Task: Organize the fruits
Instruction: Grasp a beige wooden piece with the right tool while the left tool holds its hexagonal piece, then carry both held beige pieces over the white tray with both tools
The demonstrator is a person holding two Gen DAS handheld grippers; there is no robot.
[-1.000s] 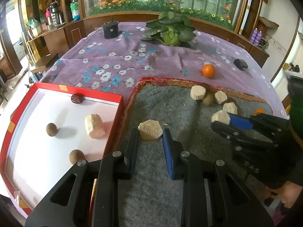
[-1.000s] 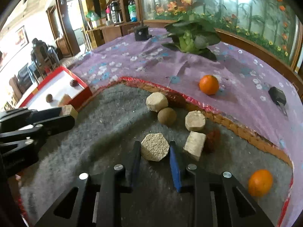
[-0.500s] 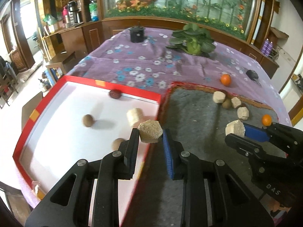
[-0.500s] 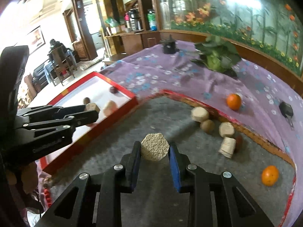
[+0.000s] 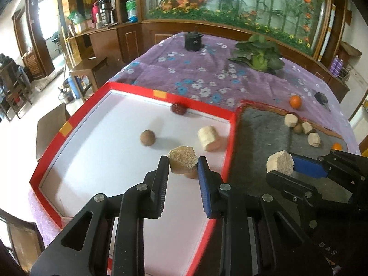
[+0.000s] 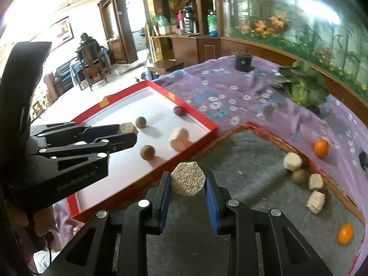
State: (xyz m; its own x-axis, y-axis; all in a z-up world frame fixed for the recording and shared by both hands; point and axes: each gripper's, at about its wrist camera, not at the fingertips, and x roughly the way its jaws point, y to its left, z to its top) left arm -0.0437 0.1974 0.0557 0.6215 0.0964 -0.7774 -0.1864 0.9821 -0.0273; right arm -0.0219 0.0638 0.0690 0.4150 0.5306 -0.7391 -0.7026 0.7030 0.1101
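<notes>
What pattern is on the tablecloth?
Purple tablecloth with white and blue flowers, clearest in the left wrist view.

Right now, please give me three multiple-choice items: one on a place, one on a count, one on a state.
1. Over what does the left gripper hold its beige block? A the white tray; B the grey mat; C the purple cloth.
2. How many oranges show? A one; B two; C four.
3. The right gripper is: A open, empty; B shut on a hexagonal block; C shut on an orange.
Key: 1 A, the tray's floor lies beneath it; 2 B, one on cloth, one on mat; 3 B, pads press its sides.
</notes>
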